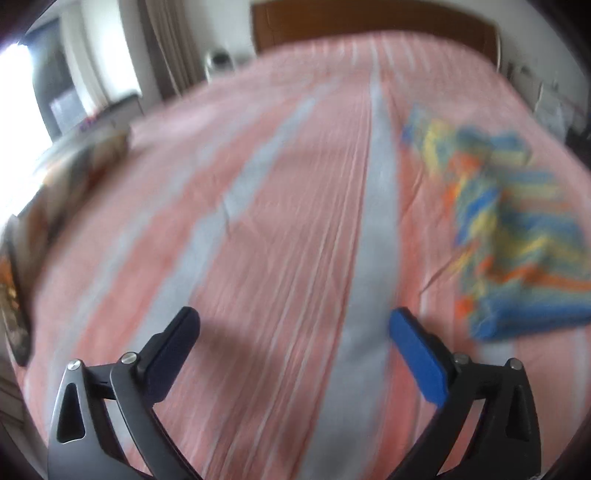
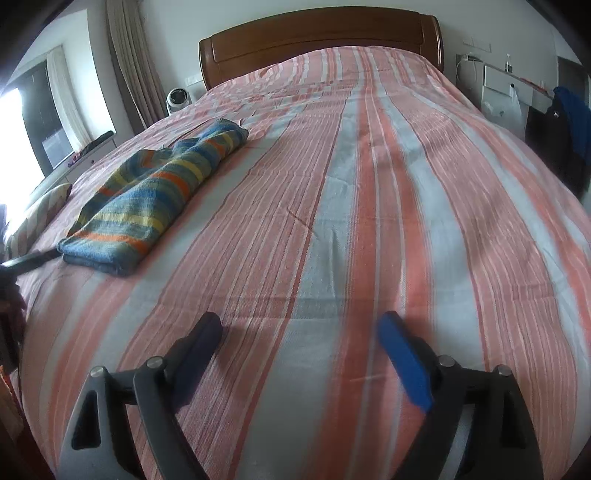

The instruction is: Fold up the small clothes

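Observation:
A small striped garment (image 2: 155, 199) in blue, yellow and orange lies folded into a long bundle on the bed's left side. It also shows, blurred, at the right of the left wrist view (image 1: 517, 229). My left gripper (image 1: 295, 321) is open and empty, low over the bedsheet, to the left of the garment. Part of it shows as a dark bar (image 2: 29, 260) beside the garment's near end in the right wrist view. My right gripper (image 2: 301, 325) is open and empty over the sheet, well right of the garment.
The bed (image 2: 369, 221) has a pink and grey striped sheet and a wooden headboard (image 2: 317, 33). A small white fan (image 2: 177, 99) and curtains stand at the far left. A cushion (image 2: 40, 210) lies at the bed's left edge. Dark clothes (image 2: 565, 136) hang at right.

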A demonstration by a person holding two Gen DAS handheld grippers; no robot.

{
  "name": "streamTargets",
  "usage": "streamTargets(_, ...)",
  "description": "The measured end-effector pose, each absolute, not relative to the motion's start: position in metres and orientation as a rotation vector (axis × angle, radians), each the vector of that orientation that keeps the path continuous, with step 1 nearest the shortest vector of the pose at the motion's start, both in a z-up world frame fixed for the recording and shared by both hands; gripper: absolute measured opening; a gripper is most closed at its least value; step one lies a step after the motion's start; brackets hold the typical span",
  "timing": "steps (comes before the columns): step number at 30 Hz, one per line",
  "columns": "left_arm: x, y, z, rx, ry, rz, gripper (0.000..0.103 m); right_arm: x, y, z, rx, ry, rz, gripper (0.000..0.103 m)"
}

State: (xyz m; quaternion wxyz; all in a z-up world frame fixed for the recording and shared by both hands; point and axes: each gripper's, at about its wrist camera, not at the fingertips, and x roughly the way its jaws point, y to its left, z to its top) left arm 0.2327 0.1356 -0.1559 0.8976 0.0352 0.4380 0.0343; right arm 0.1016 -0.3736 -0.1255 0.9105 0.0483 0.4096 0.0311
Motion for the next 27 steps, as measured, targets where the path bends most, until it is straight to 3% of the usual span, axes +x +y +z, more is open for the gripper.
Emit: streamTargets(27,0.2329,0.1409,-0.1591,0.018,0.883,0.072,0.103,0.1043,-0.3650,-0.1281,0.067,0.855,0.043,0.090)
